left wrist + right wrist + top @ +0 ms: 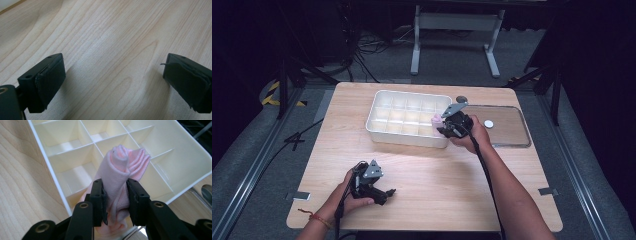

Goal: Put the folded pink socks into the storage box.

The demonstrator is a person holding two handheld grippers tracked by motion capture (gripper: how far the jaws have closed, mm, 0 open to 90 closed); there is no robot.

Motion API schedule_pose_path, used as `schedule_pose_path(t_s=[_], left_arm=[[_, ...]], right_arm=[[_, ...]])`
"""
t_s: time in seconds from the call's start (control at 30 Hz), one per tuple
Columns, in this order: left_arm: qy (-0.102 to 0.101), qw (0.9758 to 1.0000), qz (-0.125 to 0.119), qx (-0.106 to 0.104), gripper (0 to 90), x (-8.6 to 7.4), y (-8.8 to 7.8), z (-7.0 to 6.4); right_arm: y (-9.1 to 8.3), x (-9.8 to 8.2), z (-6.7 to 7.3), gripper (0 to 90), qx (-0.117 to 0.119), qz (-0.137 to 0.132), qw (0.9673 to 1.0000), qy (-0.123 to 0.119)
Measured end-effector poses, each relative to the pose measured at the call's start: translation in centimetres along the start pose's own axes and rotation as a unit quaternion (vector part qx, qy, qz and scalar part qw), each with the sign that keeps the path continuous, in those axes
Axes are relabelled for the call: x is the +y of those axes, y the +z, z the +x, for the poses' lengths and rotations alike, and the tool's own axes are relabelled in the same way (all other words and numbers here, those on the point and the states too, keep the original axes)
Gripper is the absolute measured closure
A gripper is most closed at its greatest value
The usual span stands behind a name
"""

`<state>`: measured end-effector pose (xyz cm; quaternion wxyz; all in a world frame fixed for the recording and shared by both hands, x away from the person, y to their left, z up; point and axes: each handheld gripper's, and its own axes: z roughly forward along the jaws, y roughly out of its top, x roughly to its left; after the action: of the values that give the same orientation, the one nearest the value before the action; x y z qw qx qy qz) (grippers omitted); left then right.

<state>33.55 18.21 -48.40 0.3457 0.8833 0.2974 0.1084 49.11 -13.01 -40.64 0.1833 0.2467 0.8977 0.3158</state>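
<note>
A rolled pink cloth [120, 173] is pinched between the jaws of my right gripper [115, 201], which is shut on it. The cloth [436, 120] hangs over the right end of a white compartment tray [384, 131], above its near-right cells [75, 177]. My right gripper [448, 127] sits at the tray's right end, held by a hand. My left gripper [384, 194] rests low over the bare wooden table [437, 175] near the front left, jaws wide apart. Its black pads [50, 80] have only wood grain between them.
A clear flat lid [507, 131] lies on the table right of the tray, with a small white round object [488, 123] on it. A dark round spot [461, 99] sits behind the tray. Dark floor, cables and a grey stand [457, 22] lie beyond the table.
</note>
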Motion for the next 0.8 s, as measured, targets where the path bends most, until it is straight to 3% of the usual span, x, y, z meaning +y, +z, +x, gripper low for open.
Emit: schedule_pose_path(t_s=[0.4,0.57,0.8], left_arm=[[0.001,1.0,0.001,0.0,4.4,0.0,0.0,0.0],[0.0,1.0,0.0,0.0,4.4,0.0,0.0,0.0],[0.0,1.0,0.0,0.0,4.4,0.0,0.0,0.0]], right_arm=[[0.6,0.0,-0.7,64.9,0.016,0.035,0.9992,0.012],[0.4,0.0,-0.8,60.4,0.018,0.034,0.9992,0.013],[-0.4,0.5,-1.2,49.5,0.019,0.027,0.9988,0.036]])
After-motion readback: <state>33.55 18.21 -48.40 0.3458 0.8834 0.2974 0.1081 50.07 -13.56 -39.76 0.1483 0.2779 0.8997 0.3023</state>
